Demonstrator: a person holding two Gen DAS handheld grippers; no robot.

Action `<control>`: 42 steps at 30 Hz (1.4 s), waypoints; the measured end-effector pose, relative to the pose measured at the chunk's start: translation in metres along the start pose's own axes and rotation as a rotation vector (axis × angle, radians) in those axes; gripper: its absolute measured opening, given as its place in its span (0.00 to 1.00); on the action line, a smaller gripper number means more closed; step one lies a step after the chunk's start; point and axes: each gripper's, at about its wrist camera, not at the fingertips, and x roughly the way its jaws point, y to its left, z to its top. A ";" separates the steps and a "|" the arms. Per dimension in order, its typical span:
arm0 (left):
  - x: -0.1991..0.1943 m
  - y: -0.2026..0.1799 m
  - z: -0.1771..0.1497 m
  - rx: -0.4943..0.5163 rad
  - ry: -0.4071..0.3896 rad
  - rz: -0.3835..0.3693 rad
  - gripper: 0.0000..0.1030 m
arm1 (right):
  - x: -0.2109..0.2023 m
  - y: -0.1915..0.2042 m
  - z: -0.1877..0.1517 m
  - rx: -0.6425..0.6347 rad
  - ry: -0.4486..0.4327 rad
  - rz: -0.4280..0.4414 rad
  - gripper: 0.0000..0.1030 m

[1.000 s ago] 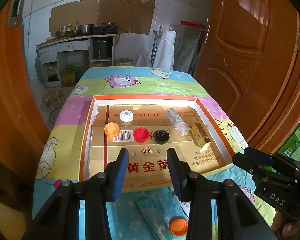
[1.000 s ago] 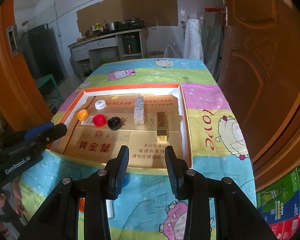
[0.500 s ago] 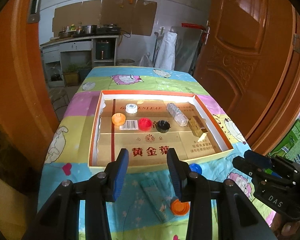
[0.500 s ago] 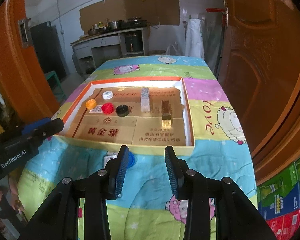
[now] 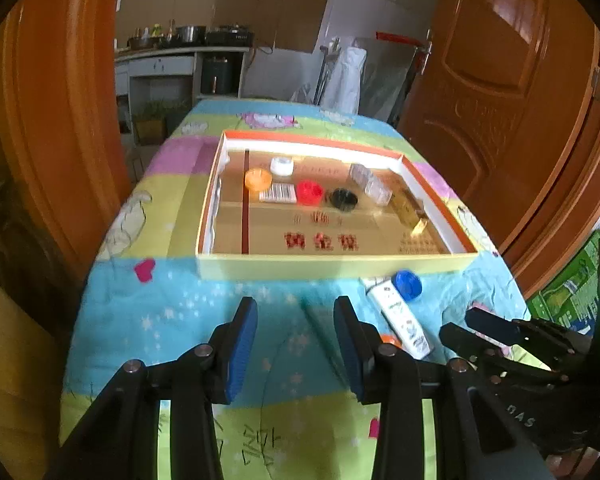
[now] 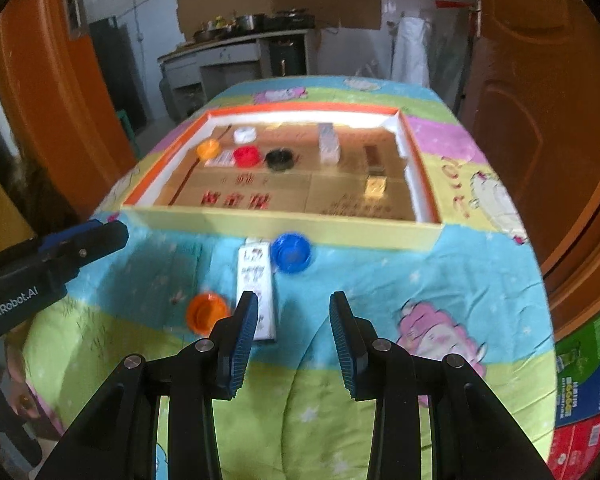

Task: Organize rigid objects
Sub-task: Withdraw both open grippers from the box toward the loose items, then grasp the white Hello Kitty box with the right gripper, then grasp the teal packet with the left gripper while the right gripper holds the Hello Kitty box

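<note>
A shallow cardboard tray [image 5: 340,266] [image 6: 284,222] with an orange rim lies on the patterned tablecloth. Inside it sit an orange cap [image 5: 258,179], a white cap [image 5: 281,165], a red cap [image 5: 310,192], a black cap [image 5: 342,199], a clear box [image 5: 370,184] and a gold box [image 5: 410,212]. In front of the tray lie a blue cap [image 6: 291,253], a white flat box [image 6: 256,288], an orange cap [image 6: 206,312] and a teal flat packet [image 6: 186,260]. My left gripper [image 5: 295,342] and right gripper [image 6: 293,338] both hover open and empty over the cloth, short of these loose items.
Orange wooden doors stand on both sides of the table. A kitchen counter [image 5: 180,50] with pots is at the back. Green and red cartons [image 6: 584,380] are stacked on the floor at right. A person's hand [image 6: 16,360] holds the left gripper's handle.
Both grippers have drawn back from the tray toward the table's near edge and sunk a little. The blue cap, white box and orange cap have come into view. Jaws unchanged.
</note>
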 end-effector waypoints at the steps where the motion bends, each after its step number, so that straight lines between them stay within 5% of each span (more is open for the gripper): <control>1: 0.001 0.001 -0.003 -0.002 0.005 -0.001 0.38 | 0.002 0.001 -0.003 -0.005 0.007 0.002 0.37; 11: 0.004 0.008 -0.012 -0.018 0.024 -0.010 0.38 | 0.018 0.018 -0.024 -0.083 0.052 0.016 0.37; 21: 0.030 -0.005 -0.005 -0.038 0.085 -0.052 0.38 | 0.038 0.035 -0.010 -0.181 0.000 -0.016 0.37; 27: 0.061 -0.017 -0.004 -0.054 0.149 -0.031 0.38 | 0.041 0.030 -0.006 -0.155 0.015 0.022 0.25; 32: 0.064 -0.028 -0.007 0.007 0.116 0.029 0.38 | 0.034 0.027 -0.012 -0.140 0.023 0.036 0.24; 36: 0.062 -0.035 -0.013 0.096 0.101 0.102 0.24 | 0.026 0.023 -0.021 -0.113 0.017 0.059 0.24; 42: 0.054 -0.024 -0.018 0.064 0.086 0.041 0.22 | 0.011 0.014 -0.035 -0.053 0.012 0.094 0.24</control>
